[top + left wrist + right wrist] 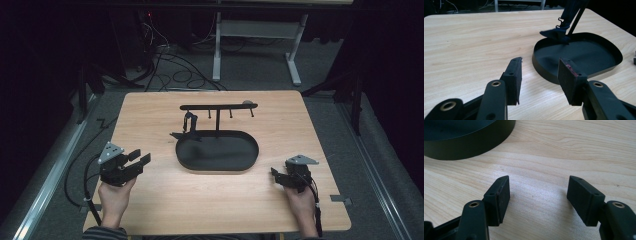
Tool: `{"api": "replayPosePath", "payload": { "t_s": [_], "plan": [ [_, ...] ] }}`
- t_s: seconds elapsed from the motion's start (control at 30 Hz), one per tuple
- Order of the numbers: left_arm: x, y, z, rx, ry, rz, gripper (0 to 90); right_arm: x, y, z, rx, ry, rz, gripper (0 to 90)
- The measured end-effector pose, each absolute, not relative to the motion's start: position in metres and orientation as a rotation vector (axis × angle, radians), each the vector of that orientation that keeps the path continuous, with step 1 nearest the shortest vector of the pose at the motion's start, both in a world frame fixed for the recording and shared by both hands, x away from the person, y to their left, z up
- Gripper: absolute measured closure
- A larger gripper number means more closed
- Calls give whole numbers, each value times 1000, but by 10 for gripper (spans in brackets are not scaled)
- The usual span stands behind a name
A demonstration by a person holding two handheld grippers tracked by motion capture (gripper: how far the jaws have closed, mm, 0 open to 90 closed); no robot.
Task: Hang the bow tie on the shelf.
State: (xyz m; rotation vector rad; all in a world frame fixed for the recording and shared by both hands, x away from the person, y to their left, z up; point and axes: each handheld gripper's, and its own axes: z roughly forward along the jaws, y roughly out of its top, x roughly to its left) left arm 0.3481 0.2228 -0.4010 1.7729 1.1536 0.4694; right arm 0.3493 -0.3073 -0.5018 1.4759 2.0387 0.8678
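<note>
A black oval tray (257,150) lies at the middle of the wooden table (150,110). From its back rises a thin black rack (218,106) with small hooks under its bar. A dark strap with a clip (188,121) hangs from the leftmost hook, and its lower end rests on the tray's rim. My left gripper (141,156) is open left of the tray, pointing toward it. The left gripper view has the open left gripper (540,62), the tray wall (544,70) and the strap (564,17). My right gripper (274,175) is open just right of the tray. My right gripper (539,180) hovers over bare wood, with the tray wall (474,147) ahead.
Bare wood surrounds the tray on all sides. Behind the table stand a white desk frame (217,45) and loose cables (175,75) on the grey floor. A metal rail (50,175) runs along the left side.
</note>
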Motion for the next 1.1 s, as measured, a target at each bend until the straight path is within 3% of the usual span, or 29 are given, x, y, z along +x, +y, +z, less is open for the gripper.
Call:
{"api": "replayPosePath", "payload": {
  "t_s": [1.1],
  "plan": [
    [340, 208, -462, 1849, 1212, 403, 527, 349, -307, -502, 1476, 2038, 868, 366]
  ]
}}
